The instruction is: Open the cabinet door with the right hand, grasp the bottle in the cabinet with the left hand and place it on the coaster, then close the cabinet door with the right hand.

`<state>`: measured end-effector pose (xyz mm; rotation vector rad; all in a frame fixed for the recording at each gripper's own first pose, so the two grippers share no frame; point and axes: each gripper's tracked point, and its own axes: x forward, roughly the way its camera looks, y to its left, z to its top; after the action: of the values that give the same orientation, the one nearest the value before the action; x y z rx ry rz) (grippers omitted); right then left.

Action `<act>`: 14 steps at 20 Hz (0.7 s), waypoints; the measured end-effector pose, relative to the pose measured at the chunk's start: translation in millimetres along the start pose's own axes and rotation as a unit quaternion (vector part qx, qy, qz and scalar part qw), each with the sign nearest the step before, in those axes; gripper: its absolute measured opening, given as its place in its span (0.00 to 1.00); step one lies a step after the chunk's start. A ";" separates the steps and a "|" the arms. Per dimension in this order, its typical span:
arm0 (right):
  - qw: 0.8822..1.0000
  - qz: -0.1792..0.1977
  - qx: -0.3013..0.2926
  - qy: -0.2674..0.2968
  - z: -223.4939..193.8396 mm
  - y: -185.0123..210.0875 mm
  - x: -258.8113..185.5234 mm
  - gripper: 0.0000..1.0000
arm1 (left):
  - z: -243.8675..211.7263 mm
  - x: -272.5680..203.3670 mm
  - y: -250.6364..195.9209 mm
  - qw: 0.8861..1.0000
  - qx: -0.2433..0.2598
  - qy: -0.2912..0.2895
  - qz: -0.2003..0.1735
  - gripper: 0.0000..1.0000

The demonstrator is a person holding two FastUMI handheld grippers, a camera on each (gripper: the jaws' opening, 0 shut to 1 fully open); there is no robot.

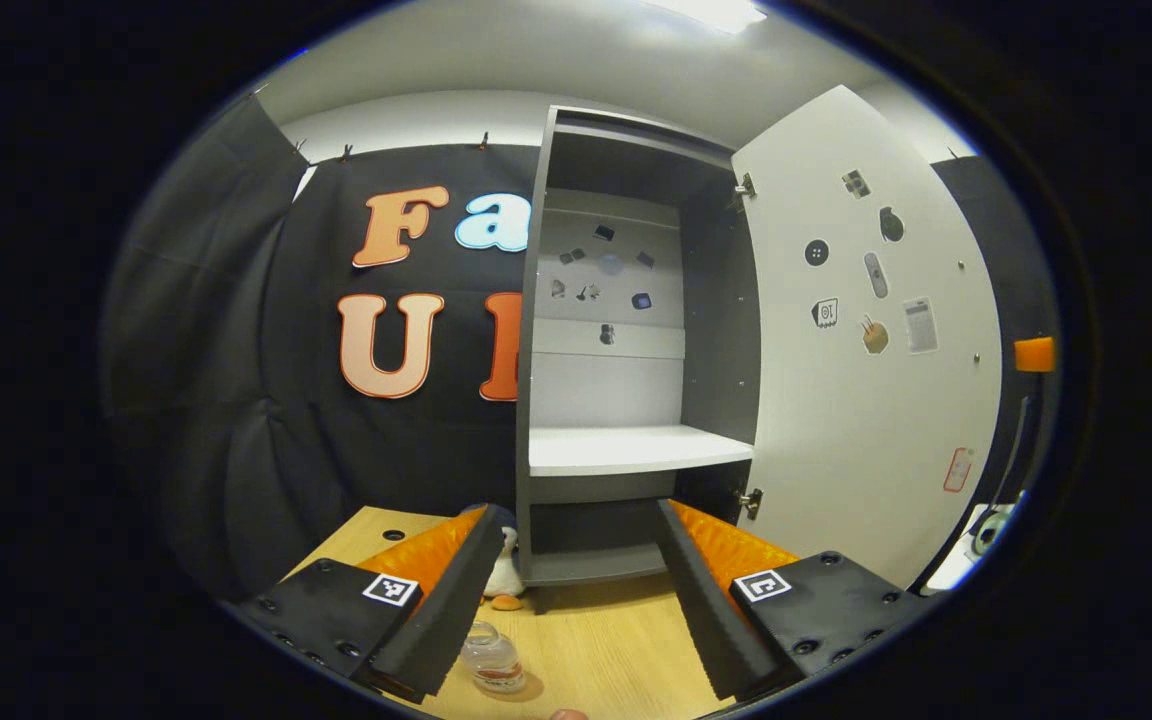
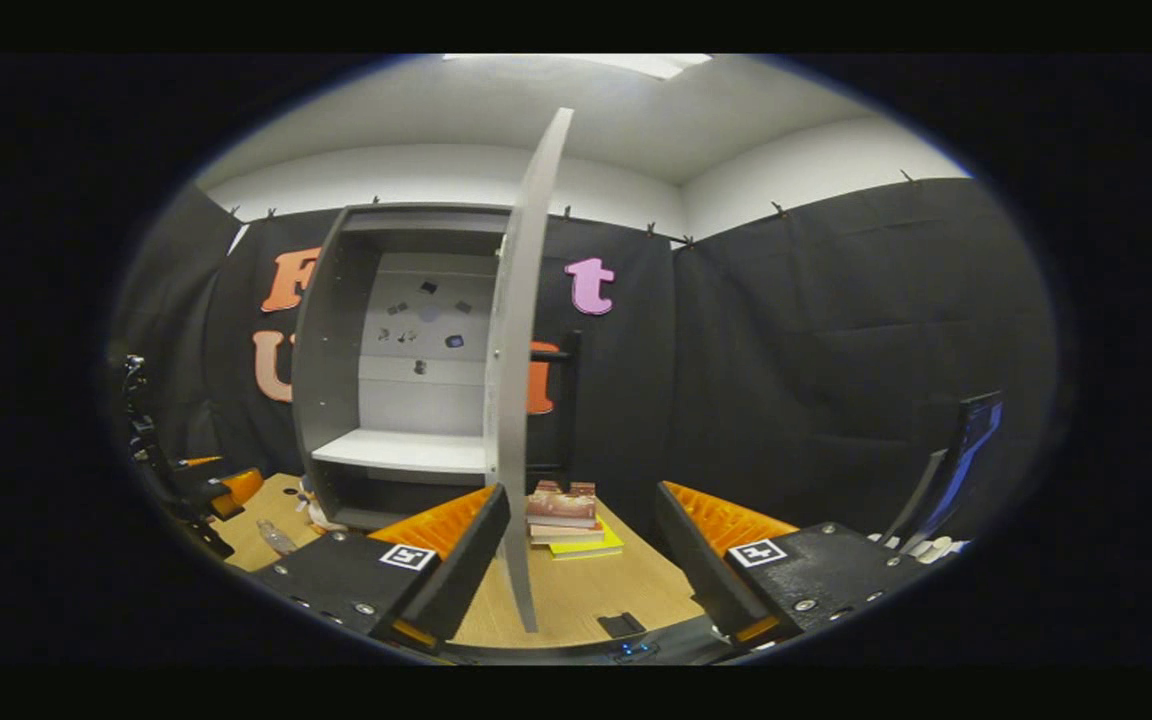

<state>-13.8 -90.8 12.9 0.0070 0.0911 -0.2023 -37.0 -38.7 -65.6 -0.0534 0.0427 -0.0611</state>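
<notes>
Cabinet [image 1: 626,300]: grey carcass, white shelf [image 1: 636,448]. Cabinet door [image 1: 866,330] white, small dark stickers. Table [image 1: 596,640] pale wood grain. Left gripper [image 1: 576,610] fingers black, orange-ribbed backs, black-white square markers. Bottle [image 1: 492,657] clear, 7 o'clock. Yellow book [image 2: 576,548] under books.

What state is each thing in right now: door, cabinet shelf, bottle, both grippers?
Cabinet door: swung wide open.
Cabinet shelf: bare.
Bottle: upright on the table, out of the cabinet, by the left finger.
Left gripper: fingers open, holding nothing.
Right gripper: fingers open, the door's edge between them, not gripped.
Book stack: lying flat on the table.
</notes>
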 end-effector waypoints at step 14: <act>0.996 0.073 0.036 0.023 -1.3 1.6 41.7 0.73 | 11.5 0.2 -14.0 1.000 0.009 -0.007 0.013 0.99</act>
<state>27.1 -97.6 7.8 0.0891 0.1290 -0.0582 -37.1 -52.1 -53.4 -0.0350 0.0291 -0.0347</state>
